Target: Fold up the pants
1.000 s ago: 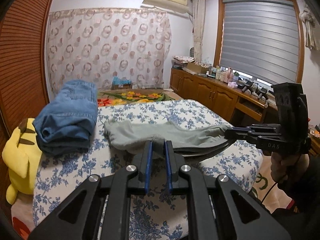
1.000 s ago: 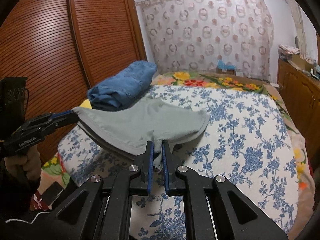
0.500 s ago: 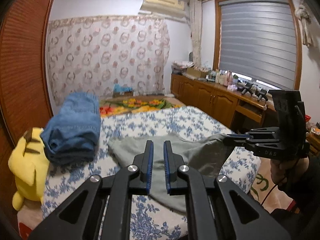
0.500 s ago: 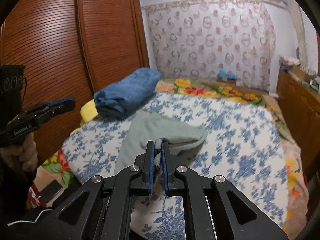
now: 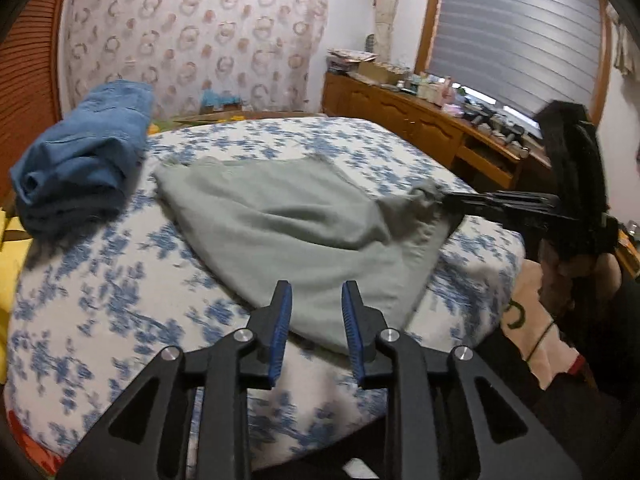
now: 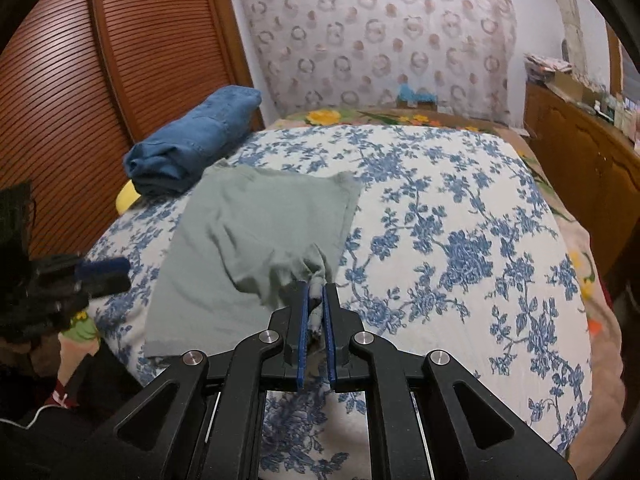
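Two grippers working the grey pants (image 5: 296, 220) | pants lying folded flat by the bed (image 6: 460, 184)'s near edge, just beside the folded jeans (image 6: 192, 140) | left gripper (image 5: 316, 316) jaws just been opening, hanging apart over the cloth | right gripper (image 6: 315, 300) pinching a bunched corner

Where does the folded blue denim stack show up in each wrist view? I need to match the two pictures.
Left wrist view: the folded blue denim stack lies at the far left, left of the grey-green cloth pants.
Right wrist view: the denim stack lies upper left, beside the brown slatted wardrobe door.
Shared landmark: the ring-patterned curtain behind the bed.
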Demonstrator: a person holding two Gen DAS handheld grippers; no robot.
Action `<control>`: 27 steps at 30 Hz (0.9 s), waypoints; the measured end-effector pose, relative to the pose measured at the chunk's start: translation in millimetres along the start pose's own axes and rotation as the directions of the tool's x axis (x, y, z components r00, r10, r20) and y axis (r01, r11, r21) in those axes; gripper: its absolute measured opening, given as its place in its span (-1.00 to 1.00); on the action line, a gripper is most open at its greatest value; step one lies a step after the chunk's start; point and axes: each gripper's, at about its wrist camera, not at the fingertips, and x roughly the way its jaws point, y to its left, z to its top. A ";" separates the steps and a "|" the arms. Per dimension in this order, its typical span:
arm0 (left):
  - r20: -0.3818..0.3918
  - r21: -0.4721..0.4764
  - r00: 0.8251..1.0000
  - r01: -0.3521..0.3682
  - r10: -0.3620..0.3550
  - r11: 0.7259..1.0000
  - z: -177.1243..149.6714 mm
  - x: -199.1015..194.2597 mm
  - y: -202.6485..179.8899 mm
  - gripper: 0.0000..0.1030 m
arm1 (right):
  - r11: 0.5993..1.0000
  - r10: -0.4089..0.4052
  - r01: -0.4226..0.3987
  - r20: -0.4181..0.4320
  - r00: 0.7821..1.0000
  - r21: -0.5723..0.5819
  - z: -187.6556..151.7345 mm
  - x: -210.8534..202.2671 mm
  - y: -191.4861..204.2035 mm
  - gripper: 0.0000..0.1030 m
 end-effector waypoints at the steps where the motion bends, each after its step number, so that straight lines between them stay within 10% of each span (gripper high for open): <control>1: 0.002 0.006 1.000 0.017 -0.017 1.000 -2.7 -0.8 -4.4 -0.36 | 1.000 0.001 -0.001 -0.001 1.000 0.001 -0.9 0.3 -0.5 -0.91; 16: -0.079 0.134 0.997 0.033 -0.023 0.990 -19.4 24.7 -34.5 -0.24 | 1.000 0.003 -0.003 -0.008 1.000 -0.002 -2.2 4.5 2.4 -0.91; 19: -0.075 0.132 0.997 0.010 -0.001 0.991 -18.6 24.5 -30.8 -0.76 | 1.000 0.007 -0.007 -0.005 1.000 -0.012 -2.3 4.8 4.6 -0.91; 27: 0.031 0.106 0.999 0.016 -0.019 0.994 1.4 -16.7 -16.6 -0.83 | 0.998 0.053 -0.053 0.022 0.998 -0.018 1.4 -4.3 12.3 -0.91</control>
